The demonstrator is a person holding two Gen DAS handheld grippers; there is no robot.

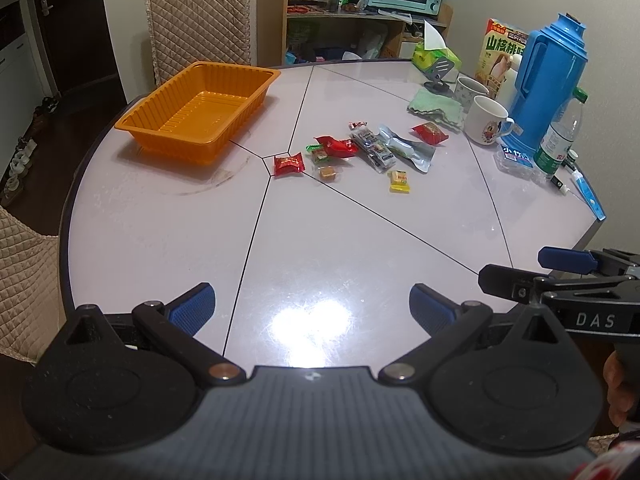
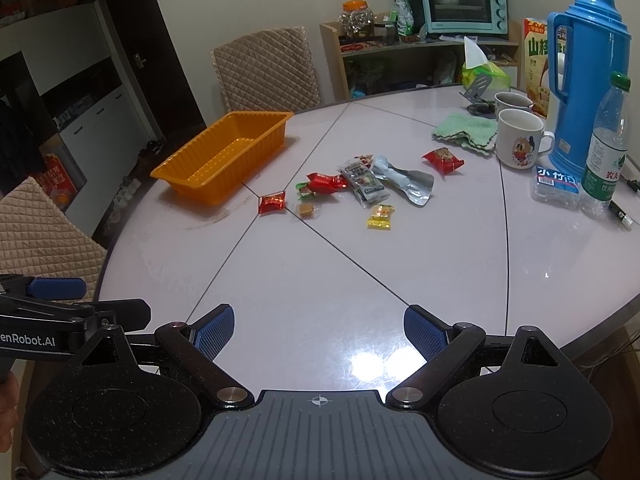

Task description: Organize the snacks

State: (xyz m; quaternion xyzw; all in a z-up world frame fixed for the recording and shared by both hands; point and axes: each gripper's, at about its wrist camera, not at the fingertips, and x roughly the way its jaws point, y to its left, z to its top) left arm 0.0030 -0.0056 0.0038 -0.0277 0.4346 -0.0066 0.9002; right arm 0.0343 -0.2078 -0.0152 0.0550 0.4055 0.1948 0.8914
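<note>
Bright wrapped snacks (image 2: 360, 184) scattered beside empty orange tray (image 2: 224, 156).

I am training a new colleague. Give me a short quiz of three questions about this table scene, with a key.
1. True or false: the orange tray already holds snacks.
2. Which snack lies nearest the tray: A) red candy, B) yellow candy, C) silver pouch?
3. Fill in: both the left gripper and right gripper are ____.

Key: 1 false; 2 A; 3 open.
</note>
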